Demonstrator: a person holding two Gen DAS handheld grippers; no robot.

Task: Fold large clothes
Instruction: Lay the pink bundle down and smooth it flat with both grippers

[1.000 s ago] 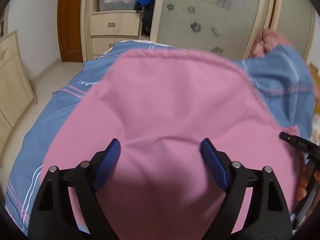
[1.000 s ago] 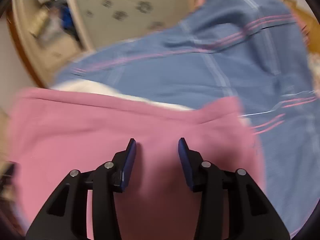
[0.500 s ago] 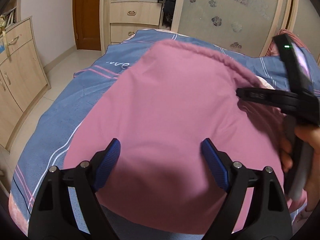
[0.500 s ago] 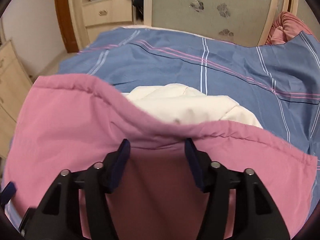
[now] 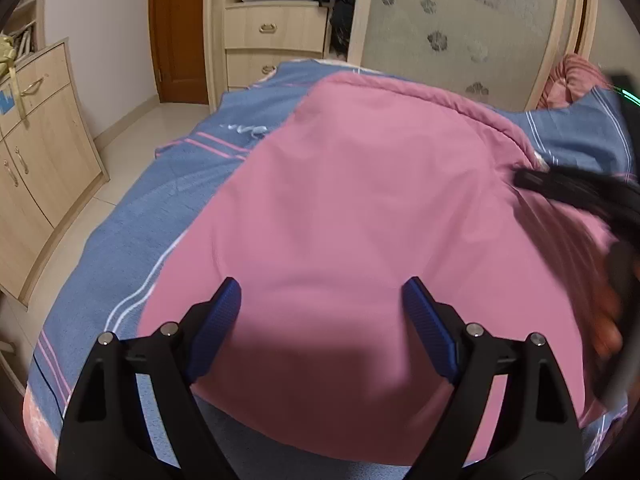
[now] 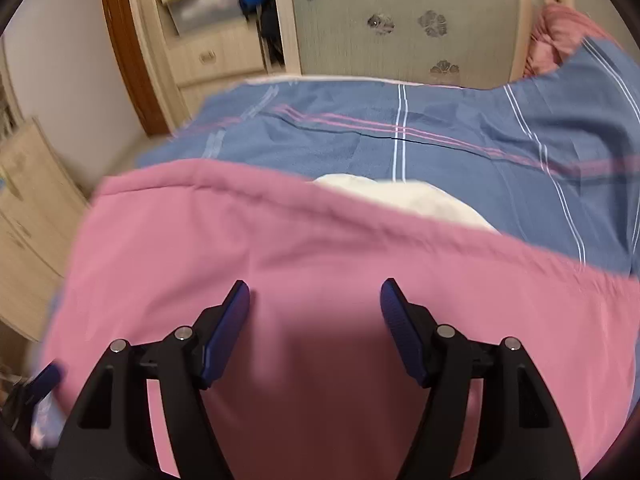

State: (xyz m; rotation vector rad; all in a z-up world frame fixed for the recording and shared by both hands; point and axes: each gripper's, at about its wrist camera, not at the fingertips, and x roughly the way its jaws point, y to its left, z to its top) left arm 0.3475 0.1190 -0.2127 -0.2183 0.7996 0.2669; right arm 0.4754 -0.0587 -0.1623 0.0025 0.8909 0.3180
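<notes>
Now: left gripper point(image 5: 322, 308) jaws apart, gripping nothing; pink garment point(image 5: 360, 220) below and ahead, between jaws. Right gripper point(image 6: 315, 306) jaws apart too, same garment point(image 6: 280, 248) beneath, white lining point(image 6: 408, 196) ahead past its hem. Garment lies on blue striped sheet point(image 6: 440, 144). White script on sheet point(image 5: 246, 130) ahead-left, unreadable.

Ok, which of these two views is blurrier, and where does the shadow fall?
Right wrist: motion blur smears the pink garment and the cabinets. Left wrist: mostly sharp, only the right tool streaks at the edge. Each tool's own shadow darkens the pink near the lens.
</notes>
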